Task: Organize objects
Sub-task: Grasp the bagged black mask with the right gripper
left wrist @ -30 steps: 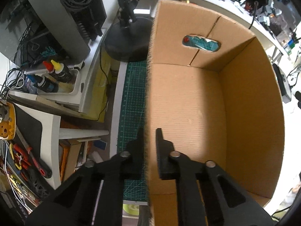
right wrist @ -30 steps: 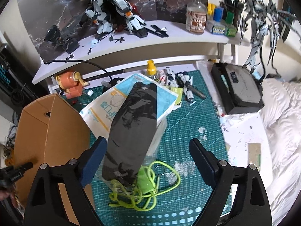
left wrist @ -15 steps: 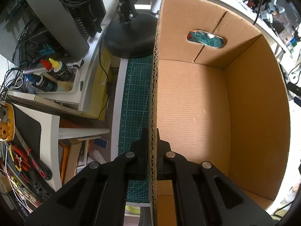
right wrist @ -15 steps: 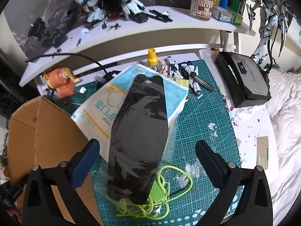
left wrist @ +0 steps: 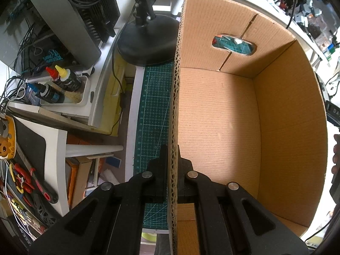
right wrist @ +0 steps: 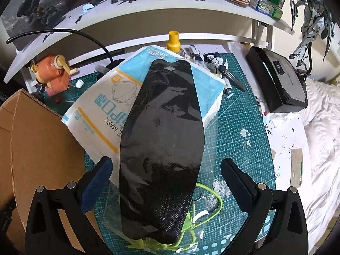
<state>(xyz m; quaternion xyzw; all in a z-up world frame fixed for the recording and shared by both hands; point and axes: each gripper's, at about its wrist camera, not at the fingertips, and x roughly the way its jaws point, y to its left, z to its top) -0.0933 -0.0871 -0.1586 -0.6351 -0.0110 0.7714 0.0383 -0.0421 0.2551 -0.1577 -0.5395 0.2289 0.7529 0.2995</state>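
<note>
In the left wrist view my left gripper (left wrist: 173, 159) is shut on the left wall of an empty open cardboard box (left wrist: 216, 123), one finger outside and one inside. In the right wrist view my right gripper (right wrist: 165, 170) hangs wide open above a black mask pack (right wrist: 161, 148), its fingers apart from it on both sides. The black pack lies on a white and blue face mask pack (right wrist: 102, 114). A neon green cord (right wrist: 204, 210) sticks out from under them. The box (right wrist: 36, 148) shows at the left of that view.
A green cutting mat (right wrist: 240, 131) covers the desk. A black lamp base (left wrist: 146, 42) and a tray of ink bottles (left wrist: 61, 87) stand left of the box. A pink sharpener (right wrist: 55, 76), a yellow-capped bottle (right wrist: 174, 40), model parts and a black case (right wrist: 282, 78) lie behind the packs.
My left gripper closed onto the box wall and then held still. My right gripper came down closer over the black mask pack and its jaws spread a little wider.
</note>
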